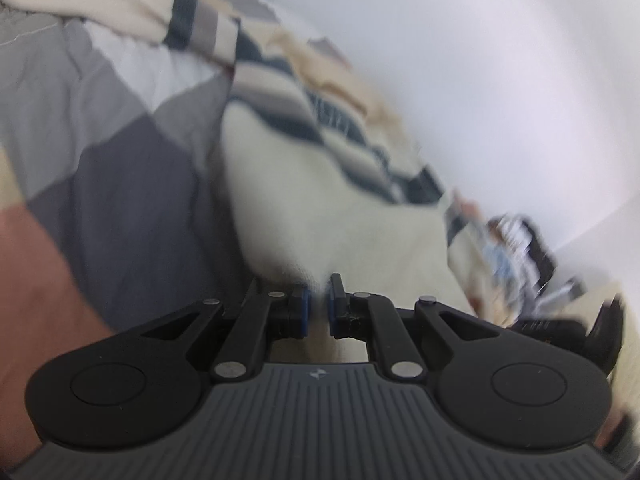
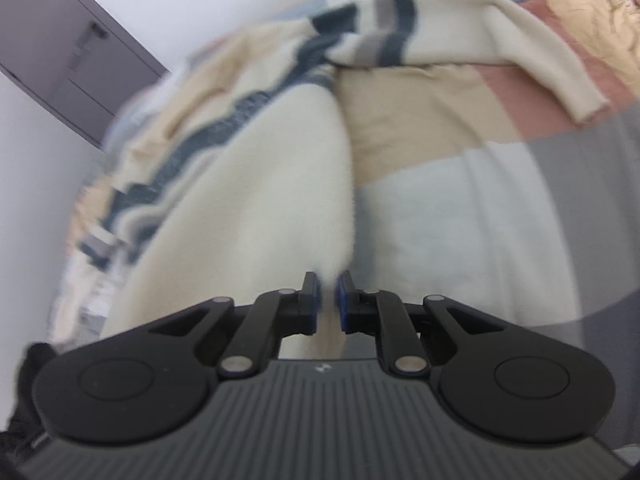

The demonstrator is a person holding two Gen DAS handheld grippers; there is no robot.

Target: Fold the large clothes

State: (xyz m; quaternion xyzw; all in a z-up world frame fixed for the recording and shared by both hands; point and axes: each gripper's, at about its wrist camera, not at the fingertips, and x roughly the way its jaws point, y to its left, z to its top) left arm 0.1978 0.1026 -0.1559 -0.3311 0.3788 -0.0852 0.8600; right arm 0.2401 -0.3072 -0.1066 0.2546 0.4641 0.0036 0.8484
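A cream sweater (image 1: 320, 196) with dark and grey stripes lies partly lifted over a patchwork quilt. My left gripper (image 1: 318, 306) is shut on the sweater's cream edge, which passes between the blue pads. In the right wrist view the same sweater (image 2: 248, 184) rises from my right gripper (image 2: 329, 302), which is shut on another part of its cream edge. One sleeve (image 2: 552, 72) lies flat on the quilt at the upper right. Both views are blurred by motion.
The quilt (image 1: 100, 152) has grey, white, tan and rust blocks and also shows in the right wrist view (image 2: 460, 208). A white wall (image 1: 500, 80) stands behind. A grey cabinet (image 2: 68, 52) is at the upper left. Dark objects (image 1: 528, 248) lie at the right.
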